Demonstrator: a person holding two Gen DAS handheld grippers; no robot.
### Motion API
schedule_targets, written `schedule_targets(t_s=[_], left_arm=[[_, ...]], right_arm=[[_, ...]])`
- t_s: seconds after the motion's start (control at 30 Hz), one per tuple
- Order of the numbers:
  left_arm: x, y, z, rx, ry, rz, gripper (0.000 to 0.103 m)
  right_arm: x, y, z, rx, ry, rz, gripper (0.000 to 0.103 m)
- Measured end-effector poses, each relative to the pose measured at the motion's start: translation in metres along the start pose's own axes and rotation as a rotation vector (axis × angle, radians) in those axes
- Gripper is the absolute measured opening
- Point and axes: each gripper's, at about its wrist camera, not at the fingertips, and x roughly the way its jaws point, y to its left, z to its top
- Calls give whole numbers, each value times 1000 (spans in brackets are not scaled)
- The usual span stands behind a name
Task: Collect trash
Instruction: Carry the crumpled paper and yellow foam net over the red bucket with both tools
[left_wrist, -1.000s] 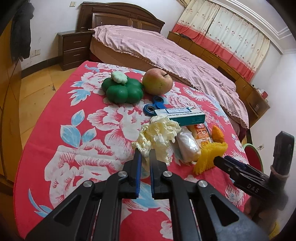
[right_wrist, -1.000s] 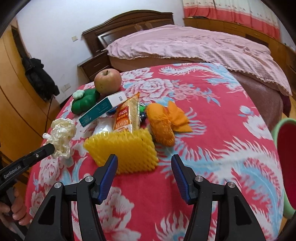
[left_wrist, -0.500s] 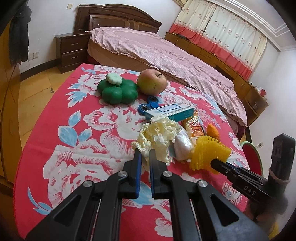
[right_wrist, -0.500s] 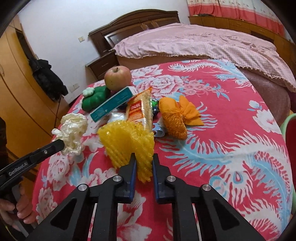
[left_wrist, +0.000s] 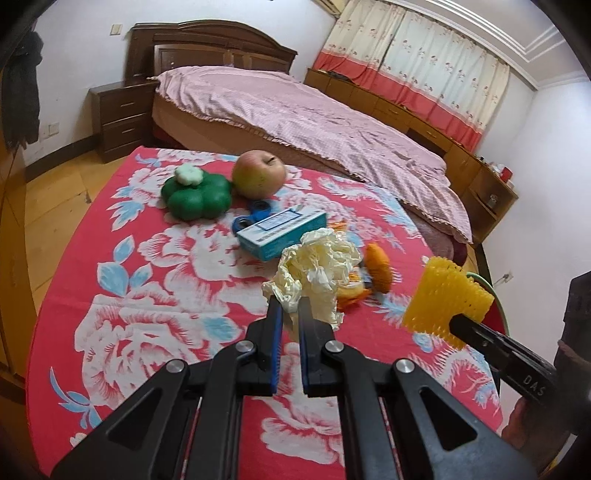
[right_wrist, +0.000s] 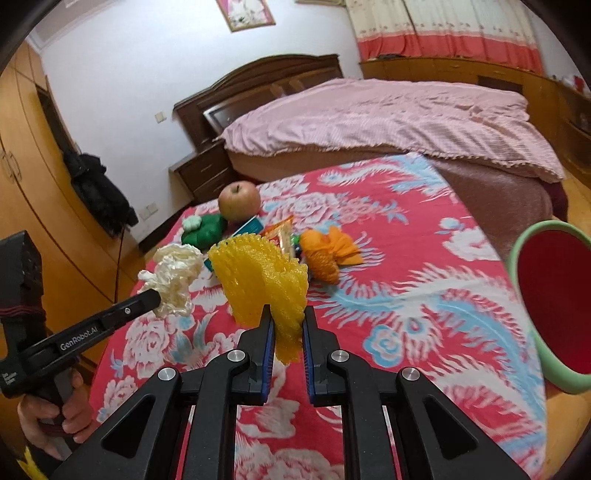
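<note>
Left gripper (left_wrist: 290, 308) was clamped on the crumpled cream plastic wrap (left_wrist: 317, 266), jaws nearly together with the wrap pinched at its lower edge, bundle raised off the red floral tablecloth (left_wrist: 155, 258). Right gripper (right_wrist: 288, 319) was closed on the yellow foam fruit net (right_wrist: 260, 275) — net squeezed between the blue pads (right_wrist: 269, 347), held above the cloth.

Positions relative to the apple (left_wrist: 259, 174):
- green flower-shaped container (left_wrist: 197, 194) just beside it, toward the nightstand side, white cap on top
- blue spinner-like item (left_wrist: 251, 216) in front of it, partly under the teal-and-white box (left_wrist: 282, 233)
- held wrap in front of the box, nearer the camera than the apple
- orange mesh bundle (right_wrist: 325, 254) well apart from the apple, toward the bed side; snack wrapper (right_wrist: 282, 232) between the two
- held foam net farthest from the apple in the left wrist view, out near the table edge

Red bin with a green rim (right_wrist: 550, 299) sat off the table edge on the far side from the apple, open and facing the right wrist camera. Whether the orange bundle touched the snack wrapper — couldn't tell.
</note>
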Motion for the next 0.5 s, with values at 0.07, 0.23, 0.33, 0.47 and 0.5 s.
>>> schedule_targets(t_s=[0.07, 0.23, 0.33, 0.47, 0.5], left_arm=[[-2, -8, 1, 14, -3, -10, 7], [-6, -29, 2, 53, -6, -38, 7], [-7, -43, 3, 76, -5, -56, 7], [-4, -65, 4, 111, 1, -78, 7], [-3, -70, 5, 120, 3, -85, 7]], right_arm=[[-10, -4, -1, 13, -15, -11, 14], [-35, -20, -4, 57, -54, -53, 14], [-48, -31, -5, 81, -72, -80, 14], [-63, -47, -6, 111, -98, -113, 14], [-68, -52, -6, 120, -107, -121, 14]])
